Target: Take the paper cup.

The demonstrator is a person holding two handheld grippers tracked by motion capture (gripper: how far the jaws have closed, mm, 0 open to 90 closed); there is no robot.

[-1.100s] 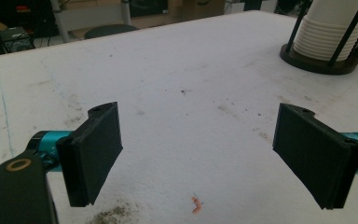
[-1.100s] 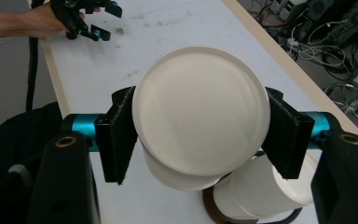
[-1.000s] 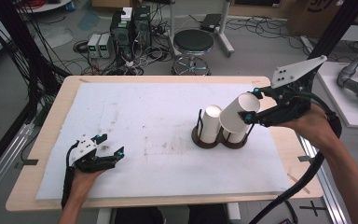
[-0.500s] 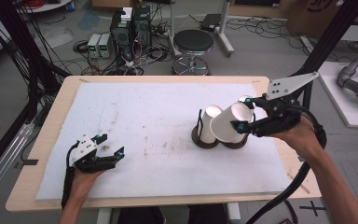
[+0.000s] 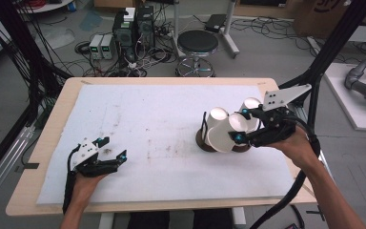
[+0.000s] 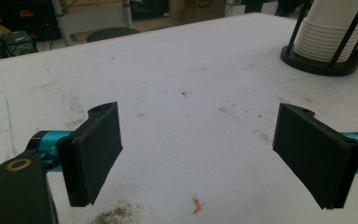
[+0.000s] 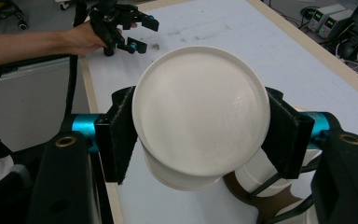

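Note:
My right gripper (image 5: 238, 132) is shut on a white paper cup (image 5: 225, 135), tilted so its bottom faces the right gripper view, where the black pads (image 7: 116, 135) press both sides of the cup (image 7: 200, 112). It hangs just over a dark round cup holder (image 5: 204, 140) that carries two stacks of white cups (image 5: 217, 117). One stack (image 6: 328, 30) shows far right in the left gripper view. At the table's front left my left gripper (image 5: 113, 148) rests on the white mat (image 5: 162, 119), open, with nothing between its jaws (image 6: 198, 149).
A round stool (image 5: 198, 43) and electronics boxes (image 5: 133, 24) stand on the floor behind the table. A black frame post (image 5: 331, 52) rises at the right. The wooden table edge (image 5: 38, 143) borders the mat. The mat carries dirt specks (image 6: 116, 215).
My right gripper has come down and slightly left with the cup, closer to the stacks in the holder. The left gripper has stayed where it was.

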